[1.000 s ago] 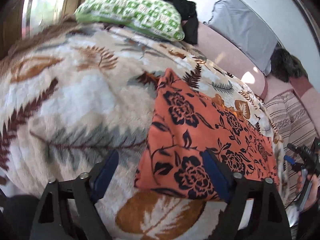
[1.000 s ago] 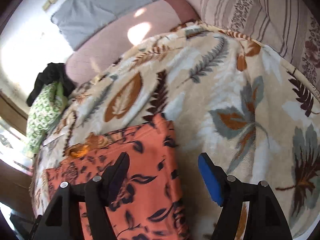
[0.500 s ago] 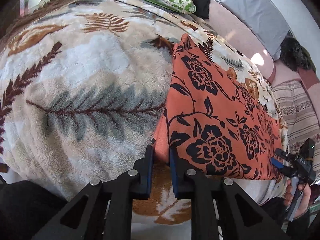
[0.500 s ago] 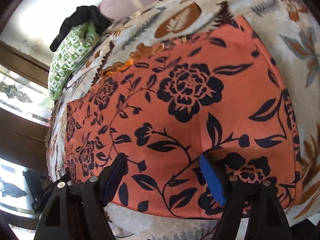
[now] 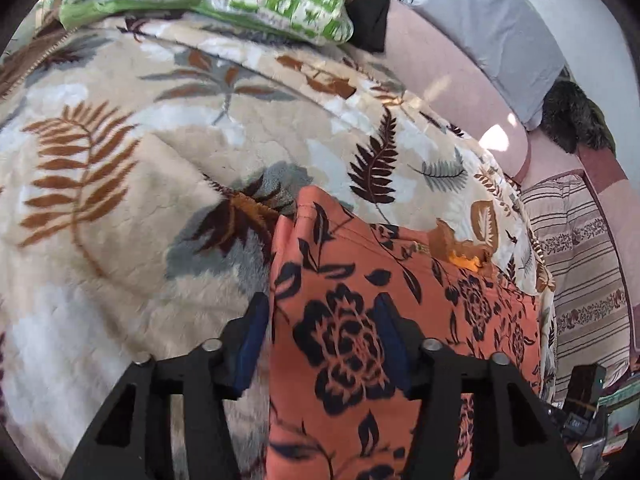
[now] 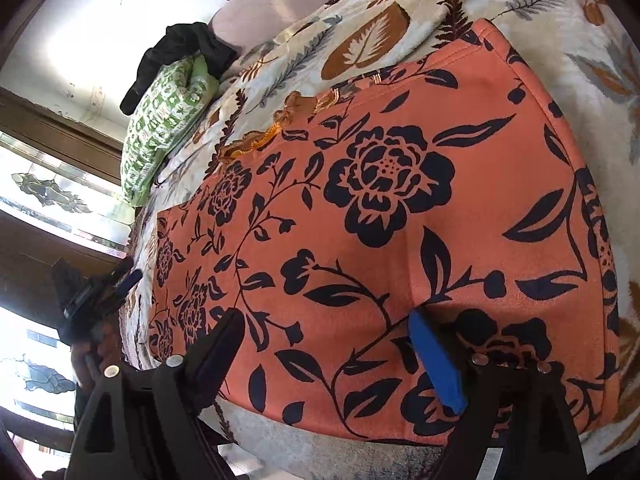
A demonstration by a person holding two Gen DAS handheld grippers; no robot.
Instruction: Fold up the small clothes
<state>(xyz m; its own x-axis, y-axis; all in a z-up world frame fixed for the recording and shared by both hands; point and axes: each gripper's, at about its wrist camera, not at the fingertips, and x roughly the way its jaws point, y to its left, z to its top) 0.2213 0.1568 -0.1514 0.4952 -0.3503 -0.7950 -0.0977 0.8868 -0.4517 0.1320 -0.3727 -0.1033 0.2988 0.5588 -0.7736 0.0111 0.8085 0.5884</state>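
Garment lay flat on the blanket — its edge between the left gripper's opening, unpressed fingers; right gripper widened above its near hem. No writing was readable.

Both wrist cameras look steeply down, close over the leaf-print blanket. The left view faces the orange floral cloth's left edge; the right view faces its near edge. Both share the cloth and the green pillow.
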